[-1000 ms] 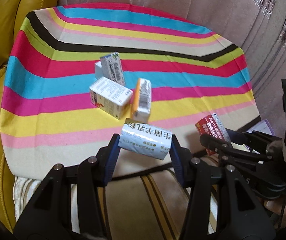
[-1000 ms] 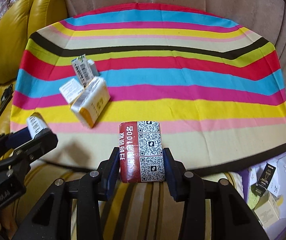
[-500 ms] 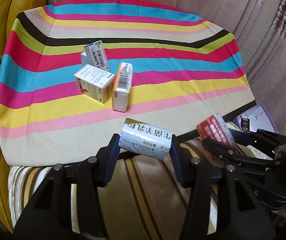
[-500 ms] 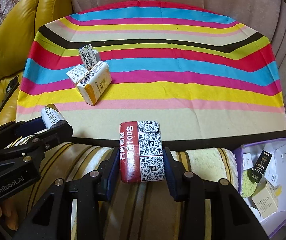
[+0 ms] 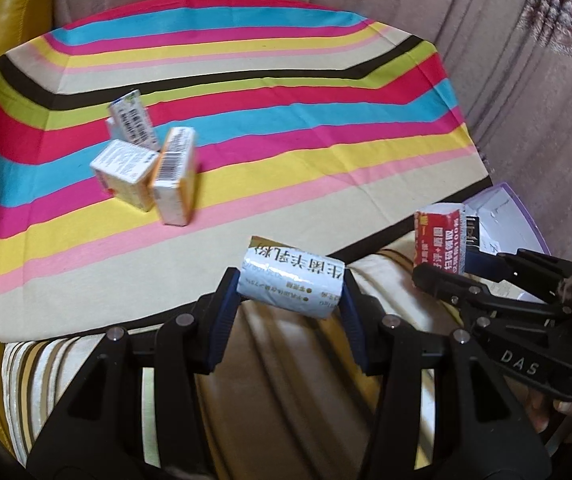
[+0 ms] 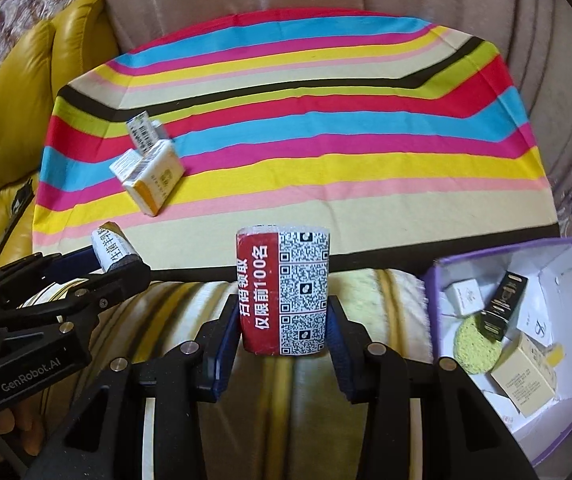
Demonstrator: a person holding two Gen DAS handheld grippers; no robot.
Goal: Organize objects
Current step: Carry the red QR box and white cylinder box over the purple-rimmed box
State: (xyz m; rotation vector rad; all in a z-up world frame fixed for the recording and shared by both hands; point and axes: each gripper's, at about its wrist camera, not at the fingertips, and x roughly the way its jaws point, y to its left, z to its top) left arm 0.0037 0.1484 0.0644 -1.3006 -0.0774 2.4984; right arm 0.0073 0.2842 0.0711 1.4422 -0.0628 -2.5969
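Two packets in hand, one per gripper. Left gripper [image 5: 289, 294] clamped on white packet [image 5: 290, 286], packet lying crosswise between the jaws, long axis running pad to pad, slightly tilted. Right gripper [image 6: 284, 322] clamped on red packet [image 6: 284, 294], held upright, long axis pointing away along the fingers, QR panel facing the camera. Both grippers pitched downward, hovering off the near edge of the striped cloth [image 6: 325, 168], above a pale striped cushion [image 6: 286, 400].

Purple-edged box [image 6: 565, 264] open at lower right in the right wrist view, already holding several small cartons, a black packet [image 6: 501, 306] and a yellow-green round pad [image 6: 475, 346]. Probable destination, judged from contents. Box lies to the right of the red packet and near it; nothing between jaws and box rim. From the left wrist view, the same box [image 5: 525, 216] sits beyond the right gripper [image 5: 441, 268], so the white packet has farther to go and the right gripper stands in its way.

Right hand nearer; likely first to drop. Release over the box's bare white floor seems sensible, clear of the standing black packet.

Three small cartons [image 5: 146, 168] left on the cloth, clustered and touching, well apart from both grippers. Task judged partway through.
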